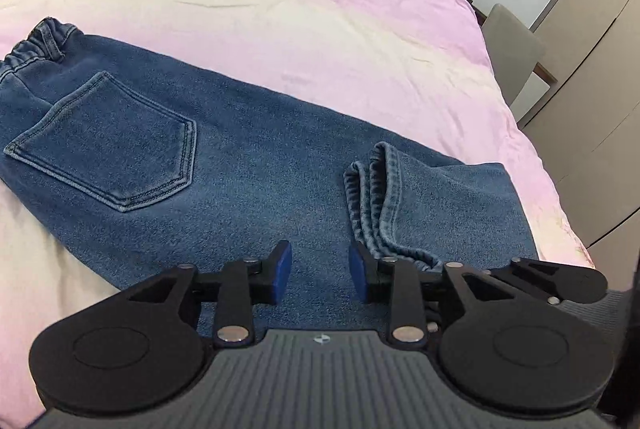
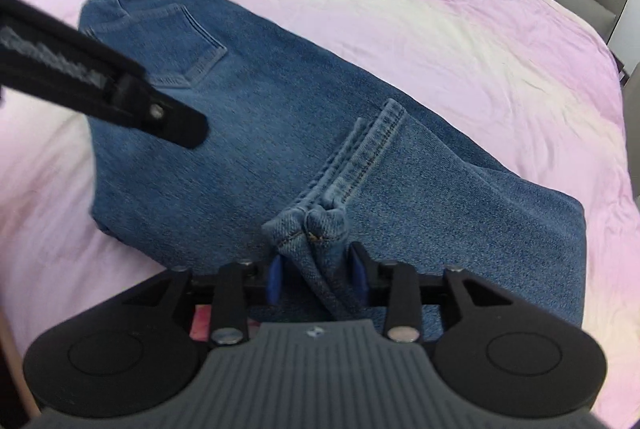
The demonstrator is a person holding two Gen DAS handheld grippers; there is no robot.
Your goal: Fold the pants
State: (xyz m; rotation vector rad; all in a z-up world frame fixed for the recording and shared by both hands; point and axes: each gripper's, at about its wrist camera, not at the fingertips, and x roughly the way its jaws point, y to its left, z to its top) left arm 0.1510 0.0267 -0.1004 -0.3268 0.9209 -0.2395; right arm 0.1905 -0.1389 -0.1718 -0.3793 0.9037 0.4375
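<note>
Here, in the left wrist view, the blue denim pants (image 1: 224, 165) lie flat on a soft pink and cream bed cover (image 1: 320, 9), which is lightly creased. The gathered elastic waistband (image 1: 36, 41) sits at the far left, beside a five-sided back pocket (image 1: 116, 145) edged in double stitching. The leg ends are folded back, and their stacked hems (image 1: 376, 197) form ribbed layers. The left gripper (image 1: 320, 267) hovers over the cloth, its blue pads parted with only flat denim showing between them.

In the right wrist view, the right gripper (image 2: 316, 275) straddles the bunched hem corner (image 2: 316, 229). Its pads stand apart, seemingly just clear of the thick fabric, though the edges are blurred.
</note>
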